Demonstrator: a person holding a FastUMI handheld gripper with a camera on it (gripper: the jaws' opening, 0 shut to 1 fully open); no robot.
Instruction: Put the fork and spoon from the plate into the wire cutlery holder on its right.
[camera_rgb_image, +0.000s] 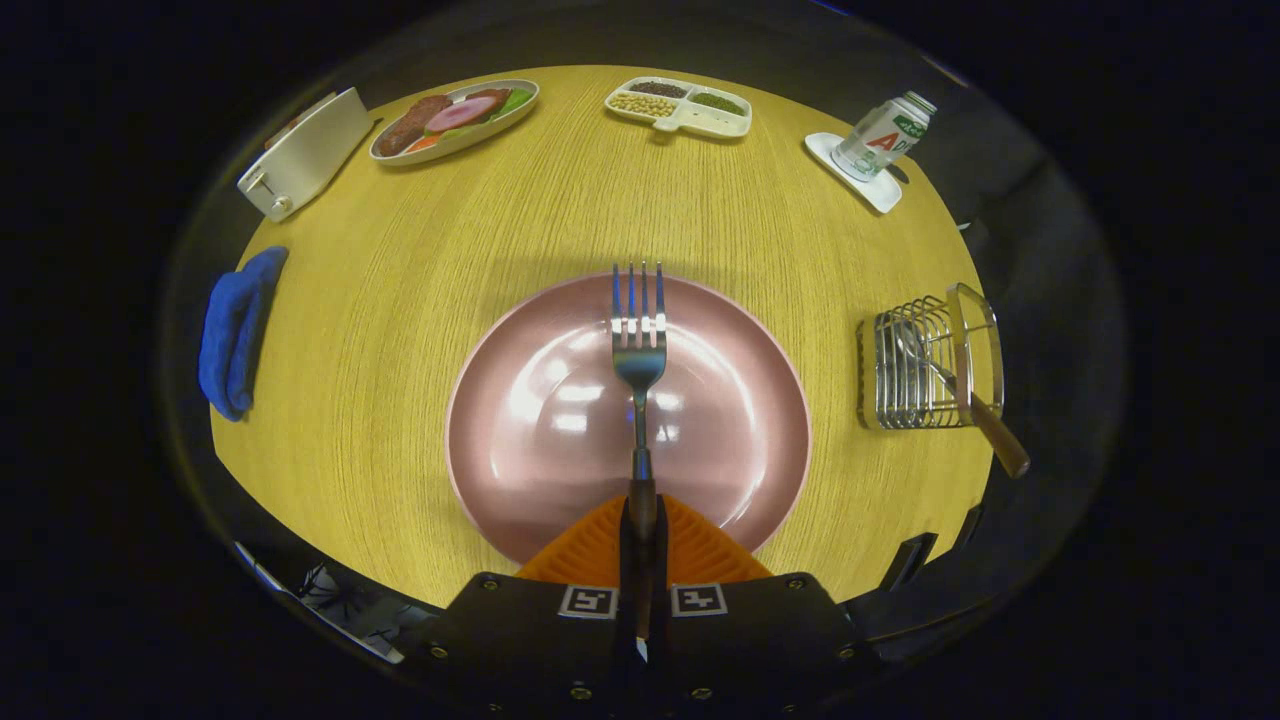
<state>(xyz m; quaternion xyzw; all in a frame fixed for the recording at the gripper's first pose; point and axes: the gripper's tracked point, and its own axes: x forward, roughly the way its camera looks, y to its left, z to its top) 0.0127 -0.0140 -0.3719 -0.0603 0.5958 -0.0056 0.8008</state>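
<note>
Gripper view: the gripper (640, 535) is clamped on the fork (639, 340) handle, tines over the pink plate (520, 420). The spoon (955, 385) sits in the wire cutlery holder (915, 375).

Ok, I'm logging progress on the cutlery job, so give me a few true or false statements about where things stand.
1. The jaws are shut on the fork's handle. True.
2. The spoon lies on the pink plate. False: it is already in the wire cutlery holder.
3. The fork's tines point away from the gripper, over the plate. True.
4. The holder stands left of the plate. False: right of it.
</note>
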